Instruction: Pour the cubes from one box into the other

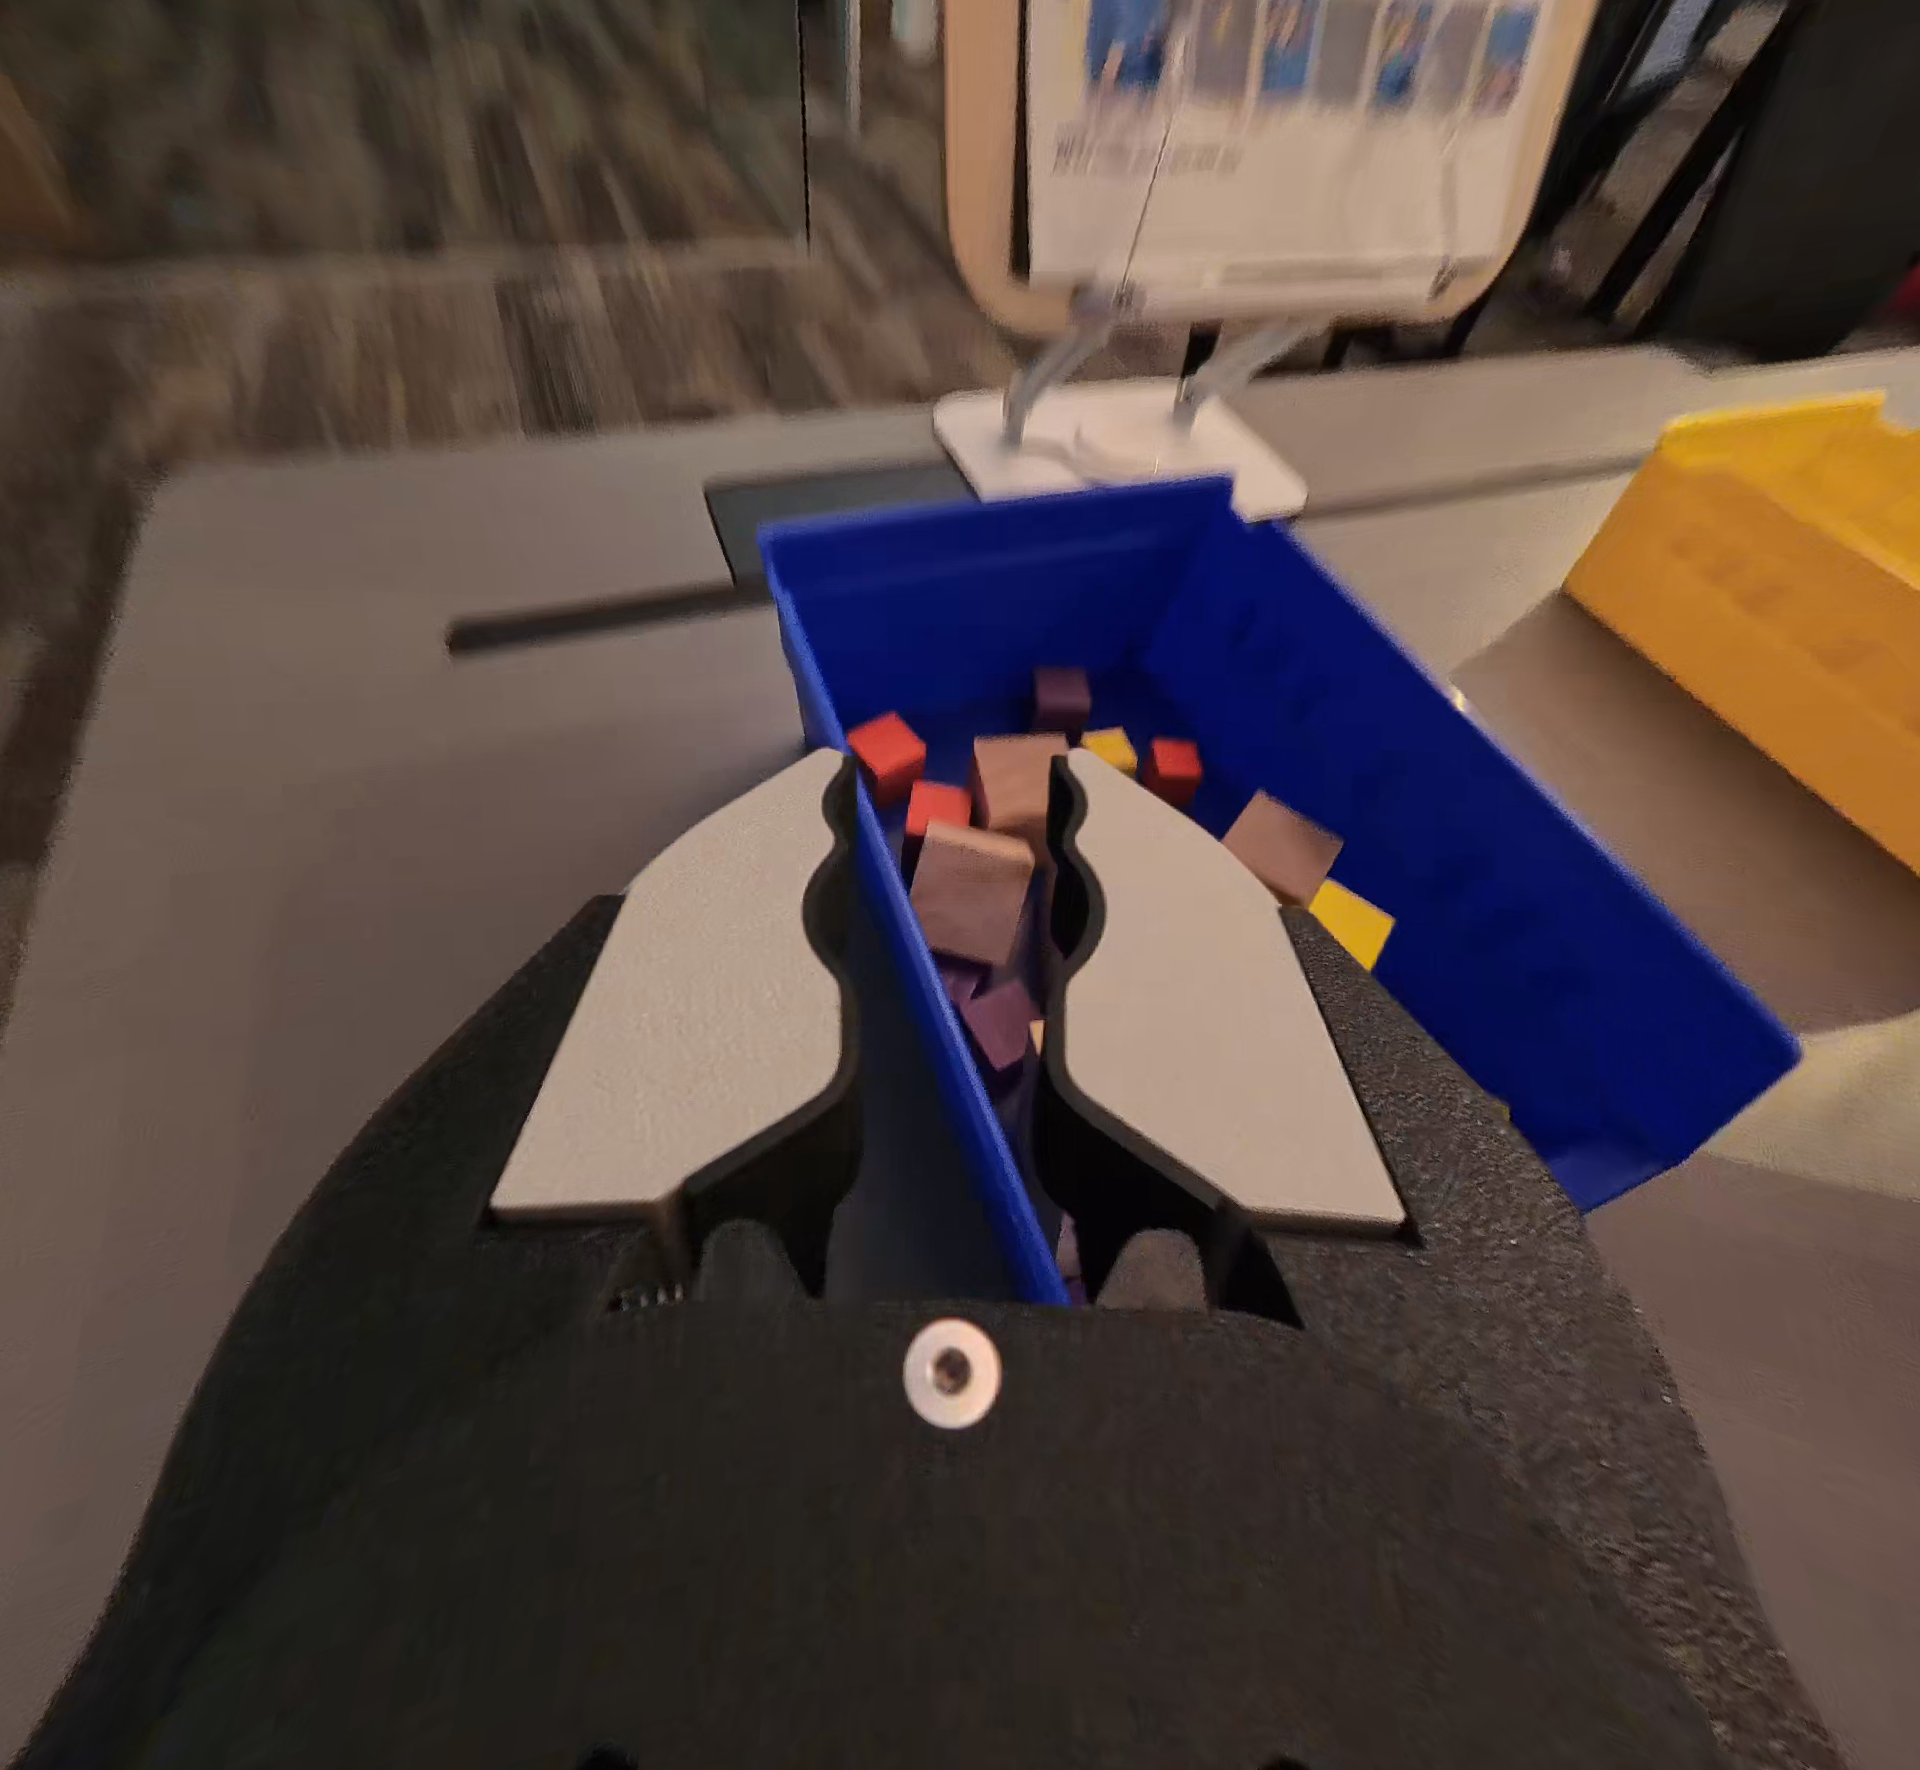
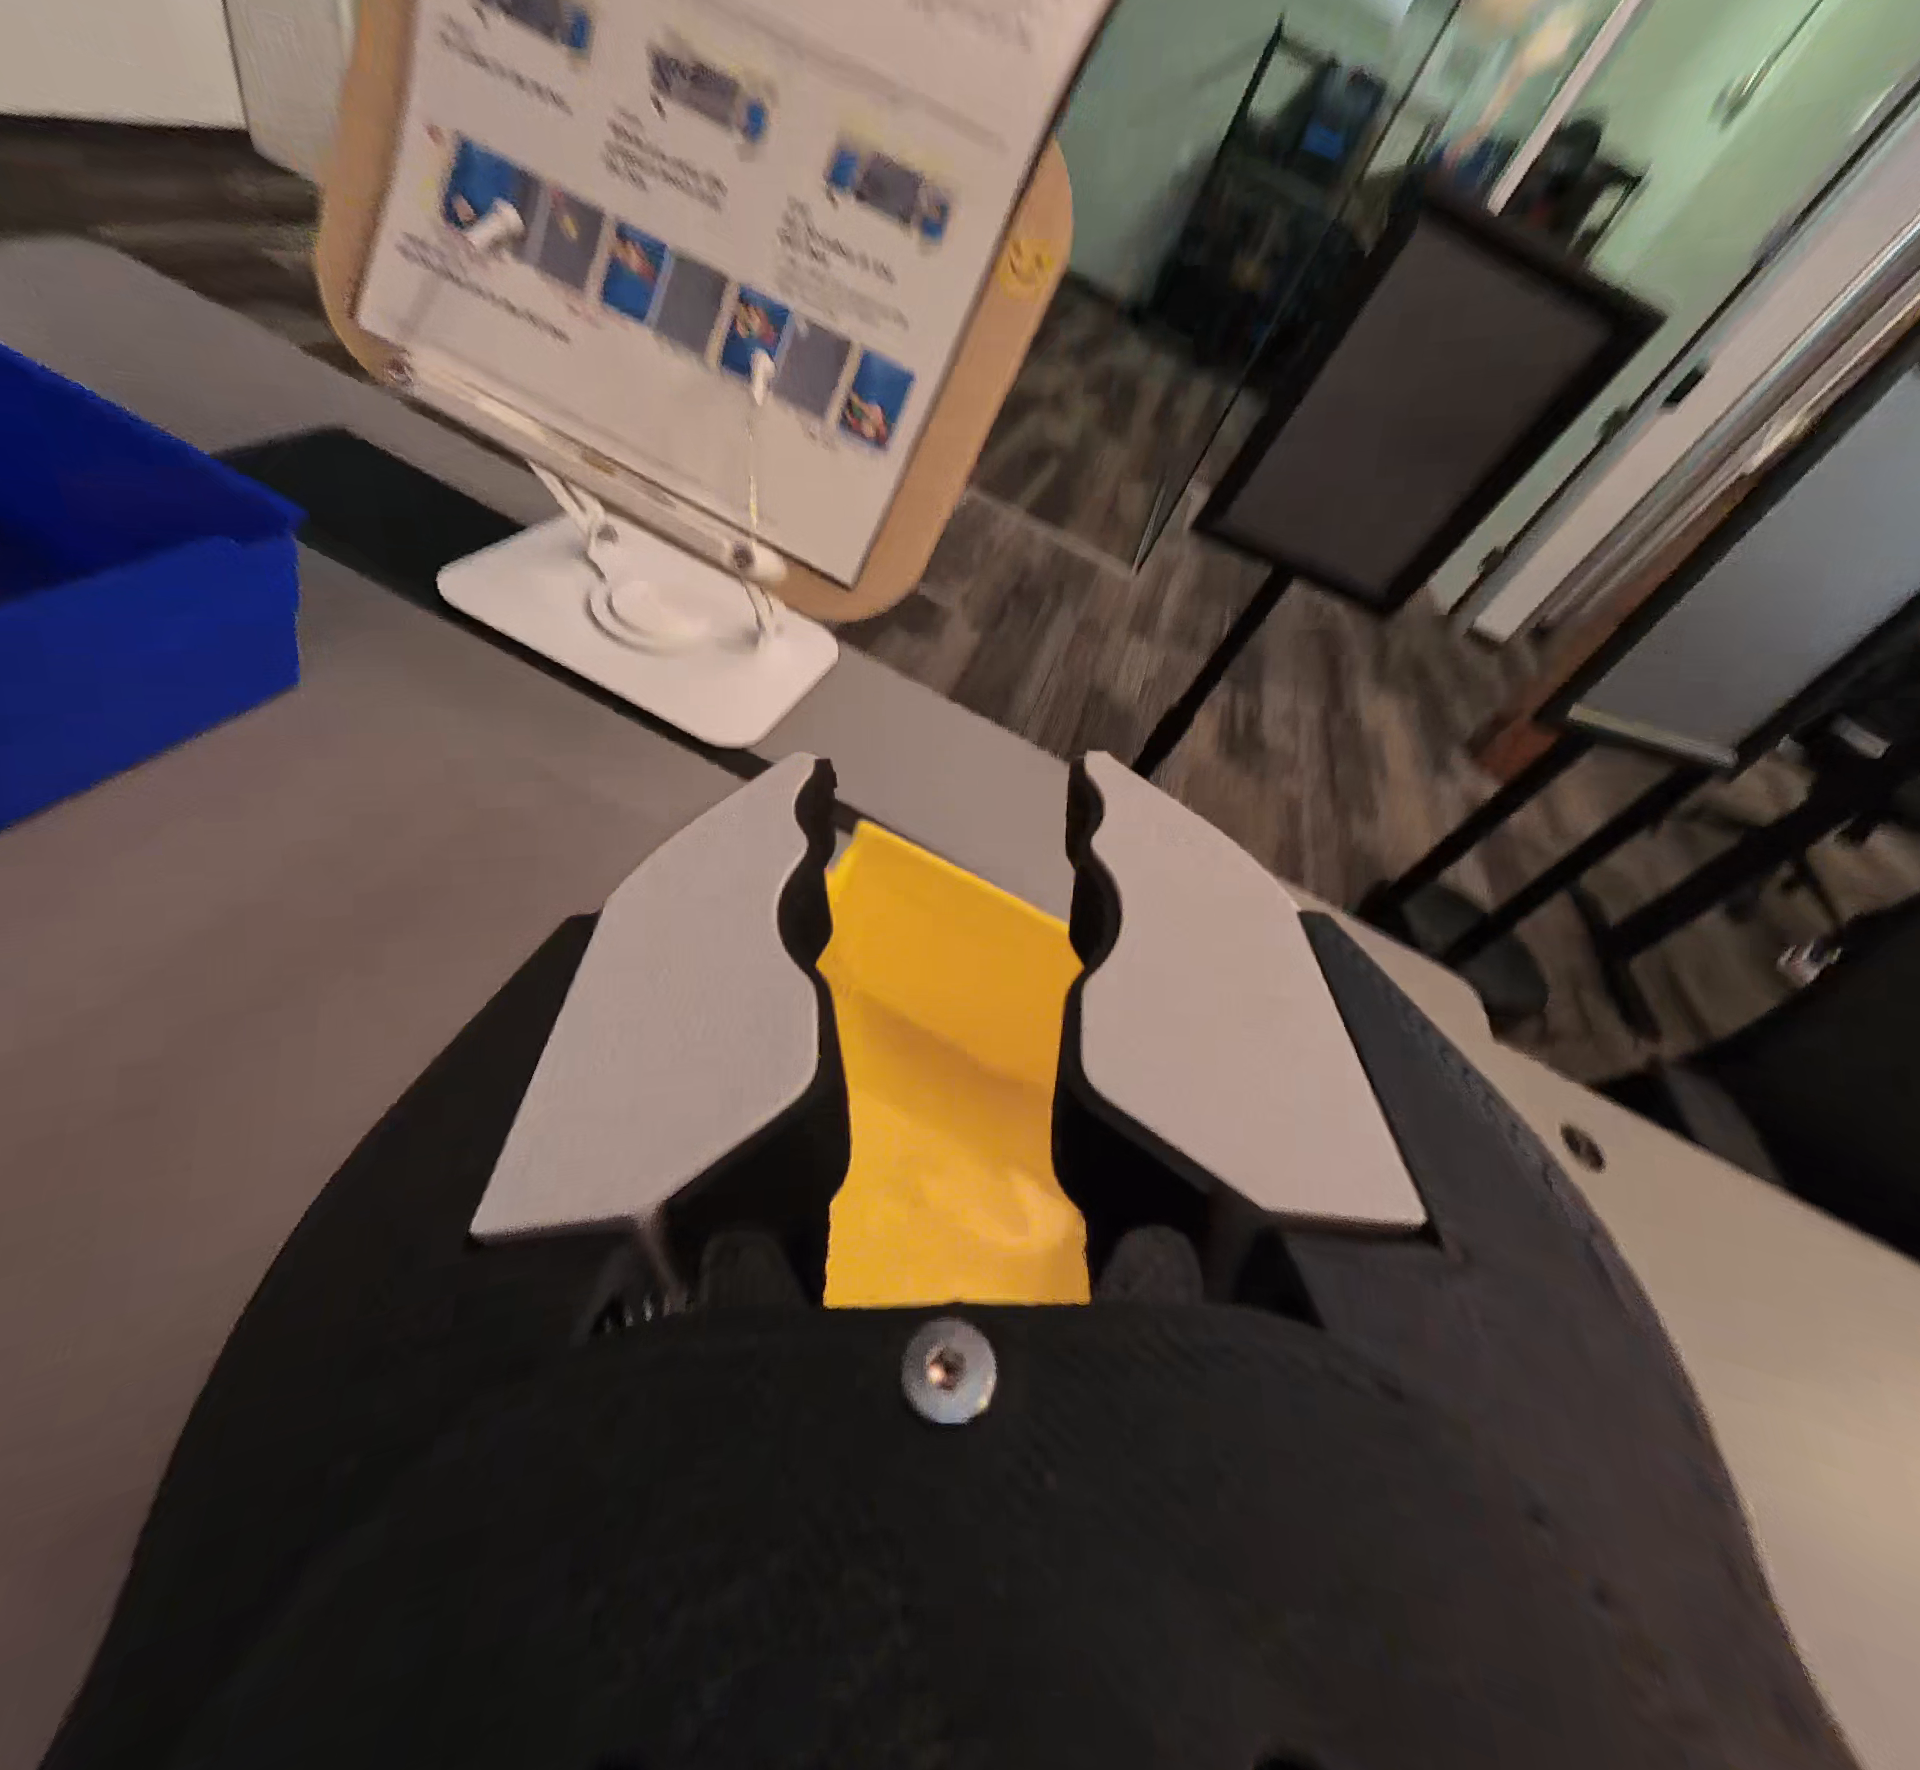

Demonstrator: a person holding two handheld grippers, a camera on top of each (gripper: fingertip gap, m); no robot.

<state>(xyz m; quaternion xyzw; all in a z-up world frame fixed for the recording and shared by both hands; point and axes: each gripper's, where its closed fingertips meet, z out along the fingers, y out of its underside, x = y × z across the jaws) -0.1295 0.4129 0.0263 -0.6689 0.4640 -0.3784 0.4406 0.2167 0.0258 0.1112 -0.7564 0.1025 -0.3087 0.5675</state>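
My left gripper (image 1: 951,770) is shut on the left side wall of the blue box (image 1: 1403,785), one finger outside and one inside. The wall runs slantwise through the gap between the jaws. Several wooden cubes (image 1: 977,879) in red, yellow, purple and brown lie loose in the box. The yellow box (image 1: 1766,577) stands tilted at the far right of that view. My right gripper (image 2: 951,775) is shut on the yellow box (image 2: 945,1149), which fills the gap between its jaws; the rest of it is hidden under the gripper. A corner of the blue box (image 2: 135,640) shows at the left.
Both boxes are over a grey table (image 1: 416,837). A sign board on a white stand (image 1: 1278,79) rises at the table's far edge, also in the right wrist view (image 2: 707,193). A dark slot (image 1: 592,619) crosses the table. Carpet and black frames lie beyond.
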